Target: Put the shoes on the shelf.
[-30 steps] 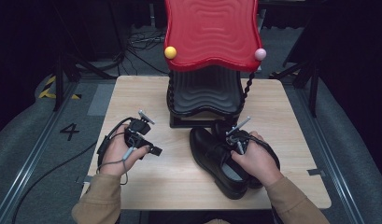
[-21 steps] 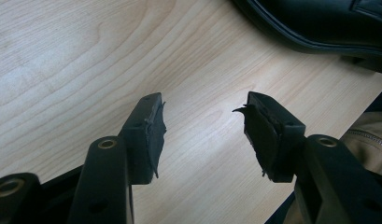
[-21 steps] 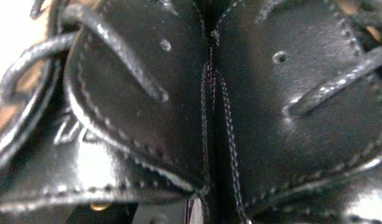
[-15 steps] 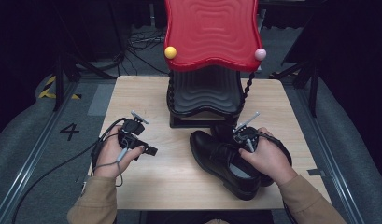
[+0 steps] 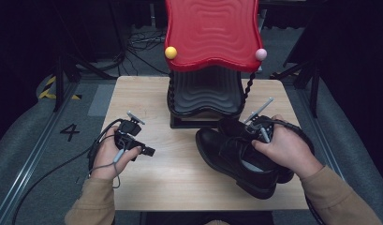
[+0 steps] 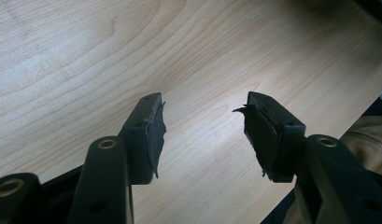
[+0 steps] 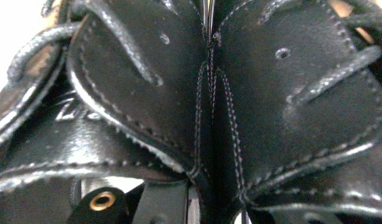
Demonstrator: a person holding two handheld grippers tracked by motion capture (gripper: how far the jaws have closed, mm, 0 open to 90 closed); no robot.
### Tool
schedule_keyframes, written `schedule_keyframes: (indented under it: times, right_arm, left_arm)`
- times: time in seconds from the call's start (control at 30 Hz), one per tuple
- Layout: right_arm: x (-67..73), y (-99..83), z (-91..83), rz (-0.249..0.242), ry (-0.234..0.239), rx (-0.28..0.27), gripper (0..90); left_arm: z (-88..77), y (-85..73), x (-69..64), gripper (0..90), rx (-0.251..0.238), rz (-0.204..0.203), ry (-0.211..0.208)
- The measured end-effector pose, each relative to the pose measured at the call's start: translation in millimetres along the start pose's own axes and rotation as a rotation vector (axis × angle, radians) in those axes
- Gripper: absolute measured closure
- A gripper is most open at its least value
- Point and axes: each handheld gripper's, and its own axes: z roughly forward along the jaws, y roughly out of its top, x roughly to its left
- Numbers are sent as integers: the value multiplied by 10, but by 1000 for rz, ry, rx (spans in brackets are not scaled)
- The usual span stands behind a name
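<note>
At the lower left of the high view the left tongs (image 5: 141, 150) hang idle just above the pale wooden tabletop (image 5: 180, 173), well apart from the work. The left gripper view shows their jaws spread wide with nothing but bare wood grain between the two worn black pads (image 6: 153, 135). In the upper middle of the high view stands a black ribbed shoe rack (image 5: 205, 96) with a glossy red wavy top shelf (image 5: 210, 33), a yellow ball (image 5: 171, 52) and a pink ball (image 5: 260, 54) at its front corners. To the right of centre, in the lower right of the frame, lie a pair of black leather lace-up shoes (image 5: 231, 157), side by side and touching, just in front of the rack's base. The right tongs (image 5: 249, 130) reach into them from the right, under the person's hand. In the right gripper view the jaws are drawn narrow, clamped where the inner walls of the two shoes meet, pinching the pair together. The step in hand appears to be lifting both shoes as one bundle. The next move likely calls for carrying them toward the rack's lower black shelf while keeping the pinch firm, since the heavy toes hang beyond the grip and could let one shoe slip. The free left tongs could steady the toes if they sag.
</note>
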Motion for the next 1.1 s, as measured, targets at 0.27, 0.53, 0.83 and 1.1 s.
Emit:
schedule_keyframes:
  times: [0.27, 0.53, 0.83, 1.1]
  right_arm:
    - [51, -20, -398, -4, 2, -1, 816]
    - [94, -30, -756, -13, 5, -23, 816]
    - [128, -11, -1087, -15, -2, -52, 815]
    - [131, -2, -1377, -16, 16, -86, 815]
  left_arm:
    - [-31, -21, 32, 478, -9, -9, -2]
    - [-48, -36, 59, 478, -19, -20, -3]
    - [-62, -56, 98, 478, -25, -30, -2]
    - [-71, -90, 130, 477, -24, -41, 1]
